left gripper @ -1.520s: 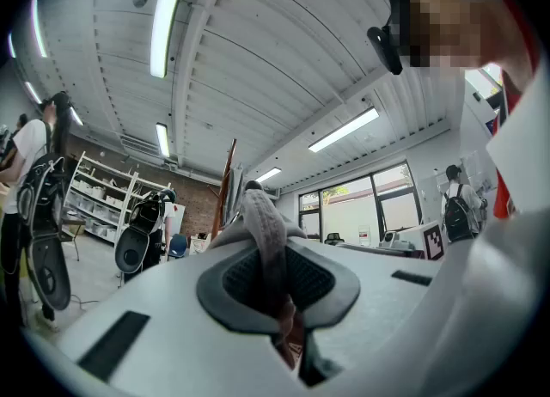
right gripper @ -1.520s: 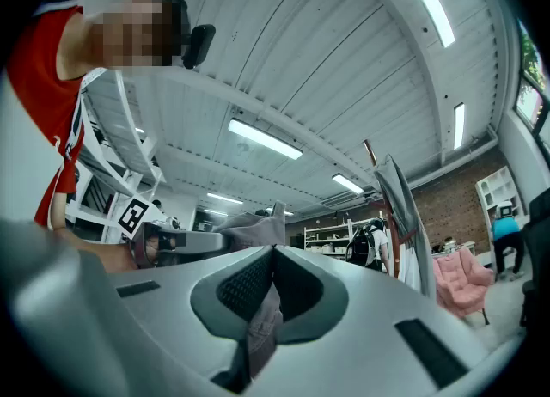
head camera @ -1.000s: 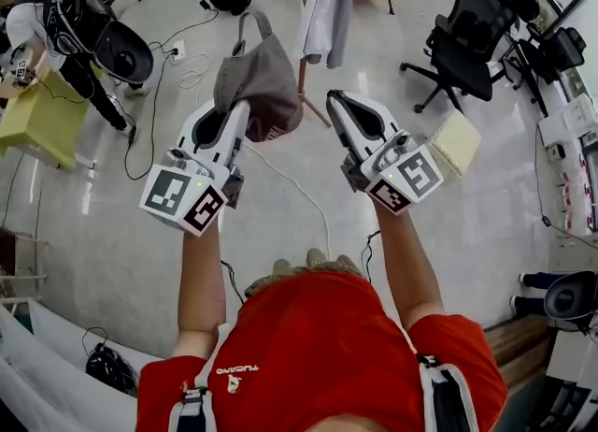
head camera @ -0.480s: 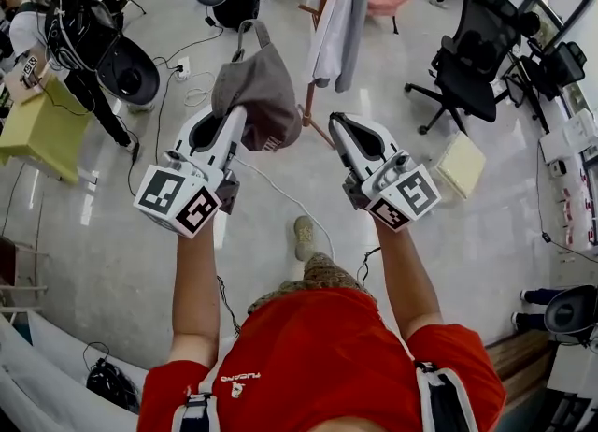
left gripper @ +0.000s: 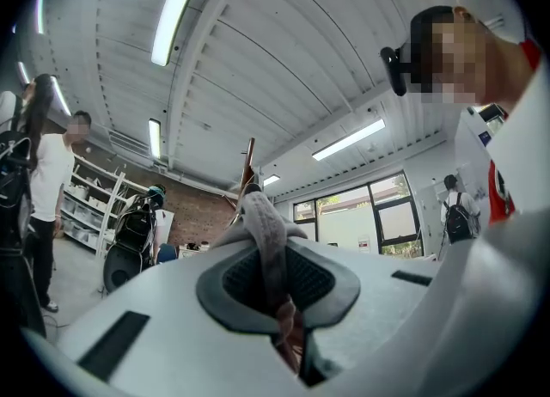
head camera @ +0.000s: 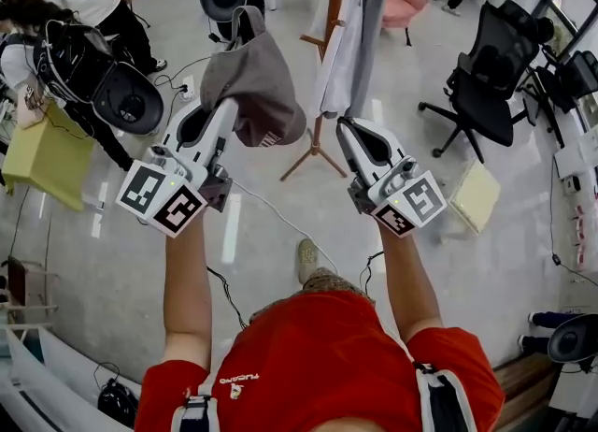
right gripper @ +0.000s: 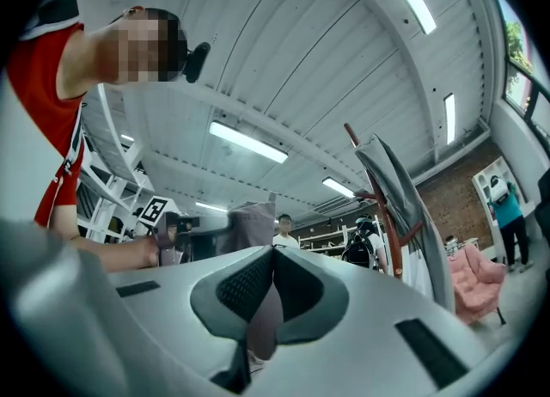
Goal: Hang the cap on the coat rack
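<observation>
At far left, a bystander carrying a black backpack [head camera: 89, 56] bends beside a yellow table [head camera: 42, 150], well clear of my path. My left gripper [head camera: 227, 105] is clenched on the grey cap [head camera: 254, 84] by its edge. In the left gripper view, the fabric [left gripper: 260, 228] is pinched between the dark pads and stands up from them. The cap's strap loop [head camera: 248, 21] points up and away from me.

Over the last second the cap has ridden higher and further forward with that gripper. The coat rack [head camera: 334, 0] was only peeking in at the top edge and has now slid down toward the middle of the head view. One shoe [head camera: 306, 260] now shows ahead of my red shirt, so I read this as a step taken toward the rack.

The cap sits just left of the wooden pole and still apart from it, and it is not yet on any peg. Pale garments [head camera: 353, 42] already hang on the rack's near side, which I judge may crowd the hooks. My right gripper [head camera: 346, 126] is held level beside the left one. Its jaws are pressed together on nothing, and the right gripper view [right gripper: 273, 253] shows the pads meeting with only the room beyond. A black office chair [head camera: 491, 47] stands off to the right.

I judge the approach nearly done and the hanging still to come.
</observation>
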Tool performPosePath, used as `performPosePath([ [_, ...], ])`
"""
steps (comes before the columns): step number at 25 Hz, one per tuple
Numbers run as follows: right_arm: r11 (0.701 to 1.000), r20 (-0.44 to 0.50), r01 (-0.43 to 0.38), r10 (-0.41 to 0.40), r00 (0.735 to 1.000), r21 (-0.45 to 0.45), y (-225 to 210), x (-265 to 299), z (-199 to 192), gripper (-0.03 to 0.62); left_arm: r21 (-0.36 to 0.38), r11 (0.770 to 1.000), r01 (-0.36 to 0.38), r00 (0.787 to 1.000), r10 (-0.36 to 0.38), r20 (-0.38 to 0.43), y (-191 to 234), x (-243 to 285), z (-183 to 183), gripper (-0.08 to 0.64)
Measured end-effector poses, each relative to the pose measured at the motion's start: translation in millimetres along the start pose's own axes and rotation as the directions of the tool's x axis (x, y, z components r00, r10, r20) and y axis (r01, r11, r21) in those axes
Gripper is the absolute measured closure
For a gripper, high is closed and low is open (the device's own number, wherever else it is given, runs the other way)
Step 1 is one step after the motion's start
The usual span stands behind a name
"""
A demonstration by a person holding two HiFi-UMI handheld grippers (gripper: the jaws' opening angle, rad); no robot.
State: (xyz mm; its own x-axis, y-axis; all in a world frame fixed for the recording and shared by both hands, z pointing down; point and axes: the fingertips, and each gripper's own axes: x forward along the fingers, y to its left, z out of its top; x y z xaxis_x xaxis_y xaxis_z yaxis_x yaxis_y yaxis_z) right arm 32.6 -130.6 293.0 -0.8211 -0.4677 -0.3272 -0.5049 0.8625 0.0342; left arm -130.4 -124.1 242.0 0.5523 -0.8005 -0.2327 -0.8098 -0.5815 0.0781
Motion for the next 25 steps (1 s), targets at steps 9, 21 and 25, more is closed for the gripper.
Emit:
performPosePath([
  [9, 1.0, -0.007, -0.015, 0.014, 1.0, -0.025, -115, 51, -9, 0.569, 0.02, 0.999, 0.031, 0.999, -0.031, 0.02, 93, 126, 24, 0.532],
  [21, 0.994, -0.016, 0.096, -0.097, 0.995, -0.042, -190, 68, -24, 0.569, -0.061, 0.976, 0.209, 0.978, -0.21, -0.008, 182, 259, 54, 0.532],
  [25, 0.984, -0.005, 0.164, -0.165, 0.986, -0.063, -200, 72, -25, 0.569, -0.089, 0.947, 0.308, 0.949, -0.312, -0.042, 198, 291, 51, 0.531],
])
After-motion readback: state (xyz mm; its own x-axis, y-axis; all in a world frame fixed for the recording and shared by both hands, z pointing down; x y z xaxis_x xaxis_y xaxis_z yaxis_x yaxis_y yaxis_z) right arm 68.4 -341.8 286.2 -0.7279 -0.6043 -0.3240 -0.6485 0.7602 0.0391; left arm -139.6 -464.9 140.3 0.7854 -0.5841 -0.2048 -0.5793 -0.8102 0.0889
